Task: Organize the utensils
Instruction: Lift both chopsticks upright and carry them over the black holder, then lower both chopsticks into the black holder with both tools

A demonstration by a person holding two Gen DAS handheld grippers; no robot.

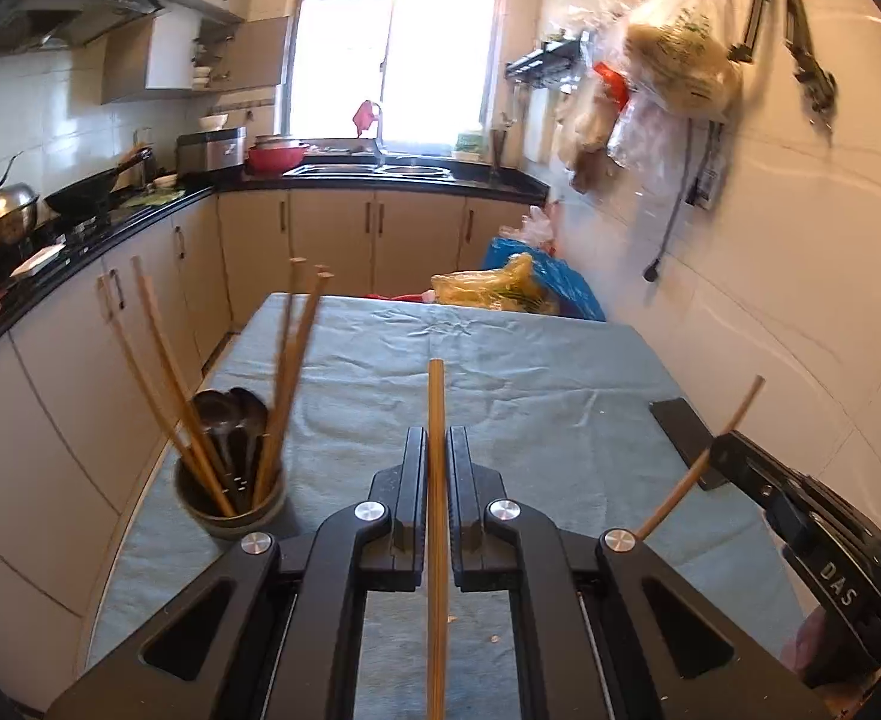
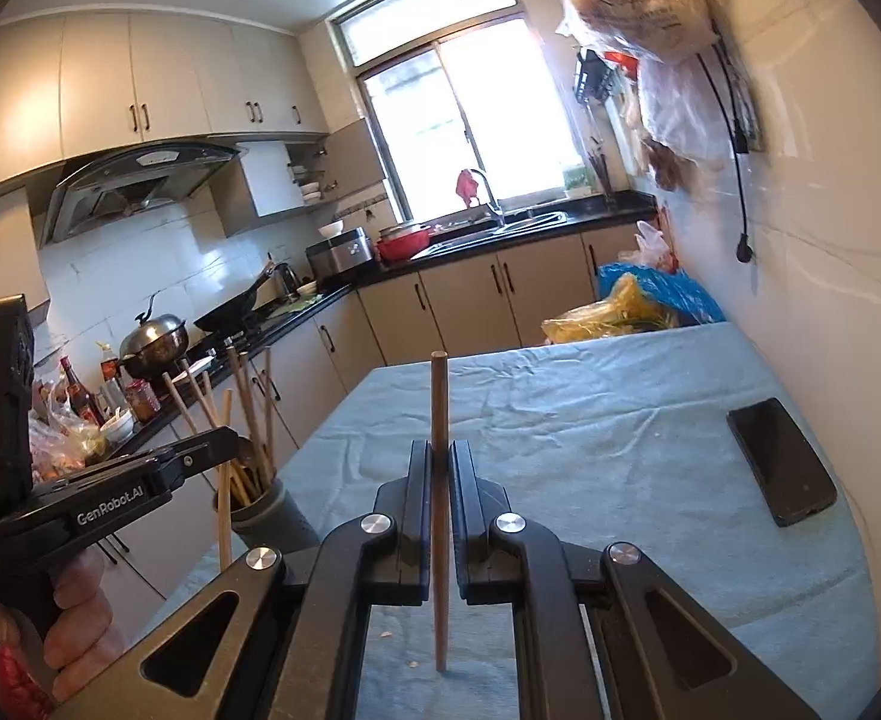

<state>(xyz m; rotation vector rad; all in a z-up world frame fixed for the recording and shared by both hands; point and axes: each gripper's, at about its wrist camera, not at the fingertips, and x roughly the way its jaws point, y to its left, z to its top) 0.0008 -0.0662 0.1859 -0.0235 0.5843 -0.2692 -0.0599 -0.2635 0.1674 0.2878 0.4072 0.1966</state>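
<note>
A rumpled pale blue-grey cloth (image 1: 500,372) covers the table, and a glossy black phone (image 2: 781,461) lies on it. The chopsticks (image 1: 436,480) are plain tan wood; the cup (image 1: 230,507) is dull olive-grey, holding dark, near-black spoons (image 1: 230,420). Both grippers (image 1: 436,450) are matte black with silver rivets.

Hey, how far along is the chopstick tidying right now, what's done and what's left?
Mostly done: several chopsticks and dark spoons already stand in the holder cup on the blue tablecloth. In hand: the left gripper is shut on one chopstick, and the right gripper is shut on another chopstick. Left: both need dropping into the cup. No loose utensils show on the cloth, only a phone.
</note>
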